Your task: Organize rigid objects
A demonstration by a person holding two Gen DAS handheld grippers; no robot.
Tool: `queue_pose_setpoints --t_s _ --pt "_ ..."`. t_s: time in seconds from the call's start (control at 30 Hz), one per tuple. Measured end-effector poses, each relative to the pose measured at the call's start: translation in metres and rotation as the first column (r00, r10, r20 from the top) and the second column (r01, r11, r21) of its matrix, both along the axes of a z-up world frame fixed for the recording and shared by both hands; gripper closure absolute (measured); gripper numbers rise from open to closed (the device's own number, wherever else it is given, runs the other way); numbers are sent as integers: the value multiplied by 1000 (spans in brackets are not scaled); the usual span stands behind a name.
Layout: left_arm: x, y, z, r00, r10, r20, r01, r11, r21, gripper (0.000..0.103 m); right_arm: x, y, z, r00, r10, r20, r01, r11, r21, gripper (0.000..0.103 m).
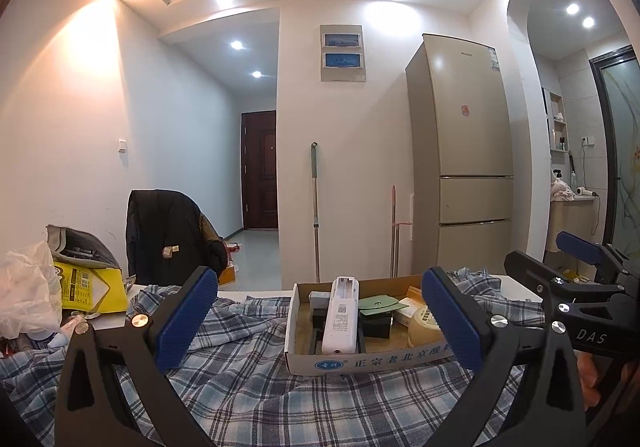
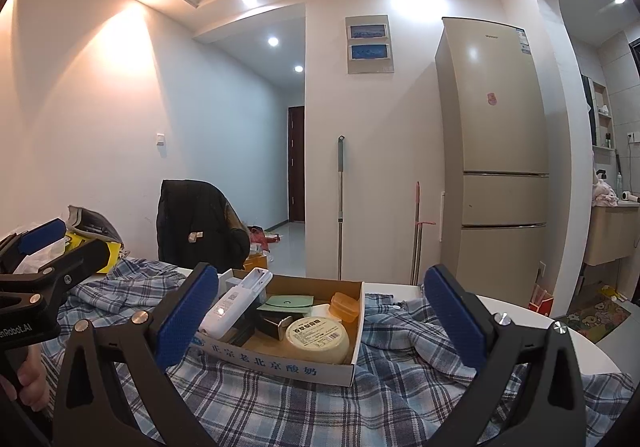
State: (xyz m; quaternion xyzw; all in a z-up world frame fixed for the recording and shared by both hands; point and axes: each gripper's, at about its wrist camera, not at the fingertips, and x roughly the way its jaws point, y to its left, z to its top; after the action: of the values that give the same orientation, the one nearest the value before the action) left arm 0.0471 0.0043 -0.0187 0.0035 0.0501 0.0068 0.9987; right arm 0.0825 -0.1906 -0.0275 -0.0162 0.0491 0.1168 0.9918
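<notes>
Currently: both grippers raised in front of the box (image 1: 360,363), side by side, clear of its contents.

Left gripper (image 1: 320,321): fingers spread wide, nothing between the pads (image 1: 184,319). Right gripper (image 2: 320,321): likewise spread wide and holding nothing.

Location of task items: all inside the box, on the plaid cloth (image 1: 240,387) over the table.
- Remote (image 1: 341,317): white, face down, battery bay exposed, propped lengthwise on dark items.
- Round tin (image 2: 318,339): at the near right corner.
- Orange tub (image 2: 344,307): behind the tin, against the right wall.
- Green card (image 2: 285,303): flat on the dark blocks at centre.
- Dark blocks beneath: possibly metal brackets; too shadowed to identify.

Step in hand: not settled by this scene. Fits either a filled box awaiting unpacking and sorting, or a box with loose items already gathered in.

For any further grasp: approach from above, fingers astride the item's narrow axis. Remote sits tilted and unsupported at one end; likely to slide or pivot if nudged.
</notes>
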Motion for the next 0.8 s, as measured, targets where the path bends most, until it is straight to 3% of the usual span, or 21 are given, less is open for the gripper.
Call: queue_pose_setpoints --t_s 0.8 --pt "2 5 0 1000 15 -18 -15 1000 -7 0 0 -3 1 1000 3 1 -3 1000 3 0"
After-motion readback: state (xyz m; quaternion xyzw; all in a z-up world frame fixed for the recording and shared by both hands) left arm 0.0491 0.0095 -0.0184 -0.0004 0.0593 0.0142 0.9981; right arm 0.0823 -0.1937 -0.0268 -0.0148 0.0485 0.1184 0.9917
